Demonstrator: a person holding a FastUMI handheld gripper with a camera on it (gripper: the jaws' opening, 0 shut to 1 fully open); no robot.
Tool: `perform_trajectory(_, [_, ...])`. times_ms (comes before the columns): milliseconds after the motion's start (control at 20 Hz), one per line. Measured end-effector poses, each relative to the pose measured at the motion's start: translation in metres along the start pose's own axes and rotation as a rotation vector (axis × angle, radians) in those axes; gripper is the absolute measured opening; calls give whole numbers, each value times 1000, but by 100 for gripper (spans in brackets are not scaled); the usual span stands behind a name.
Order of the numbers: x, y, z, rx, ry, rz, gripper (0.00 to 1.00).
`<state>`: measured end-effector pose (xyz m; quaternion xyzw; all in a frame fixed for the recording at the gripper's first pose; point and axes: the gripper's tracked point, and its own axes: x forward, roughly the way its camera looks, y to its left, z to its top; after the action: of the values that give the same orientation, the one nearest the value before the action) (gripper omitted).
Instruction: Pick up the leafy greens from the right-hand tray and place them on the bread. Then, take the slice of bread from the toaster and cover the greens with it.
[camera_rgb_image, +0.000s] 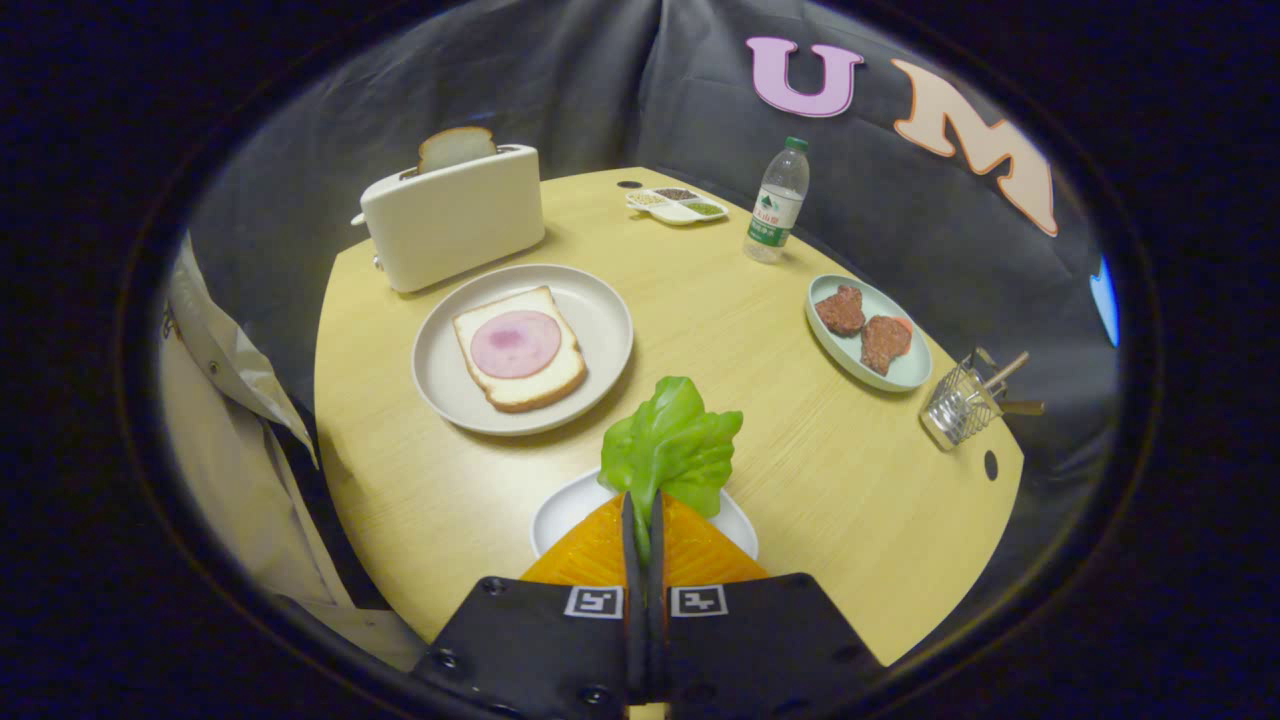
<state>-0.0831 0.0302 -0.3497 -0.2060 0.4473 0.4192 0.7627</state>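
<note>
While the greens (672, 440) are already up off the tray (570, 508), nothing's landed on the bread (519, 348) yet, so I'd call this roughly a quarter of the way in. The gripper (643, 520) has its fingers clenched tight on the stem end of the leaf, which sticks up and fans out just ahead of the tips, hanging over the white tray right below. Off ahead and to the left is the plate (600, 310) with the open slice and a round of ham (515, 343) on top, well apart from the leaf, so the carry over there looks like it's hardly begun. Beyond that plate sits the toaster (452, 215) with the second slice (456, 147) poking out of the slot, untouched as far as I can tell. So what's left: swing the leaf over the ham, let go so it lies flat-ish, then go grab the toaster slice and cap the whole thing. My guess is the leaf is floppy and light, so it could cling to the fingers or slide off the ham when released. Meat dish (868, 333) and bottle (777, 202) on the far right aren't in the path at all
</note>
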Motion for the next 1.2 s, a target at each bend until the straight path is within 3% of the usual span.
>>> perform_trajectory(550, [10,42,63,-73,-52,42,4])
perform_trajectory(1200, [58,118,116,-155,-49,197,4])
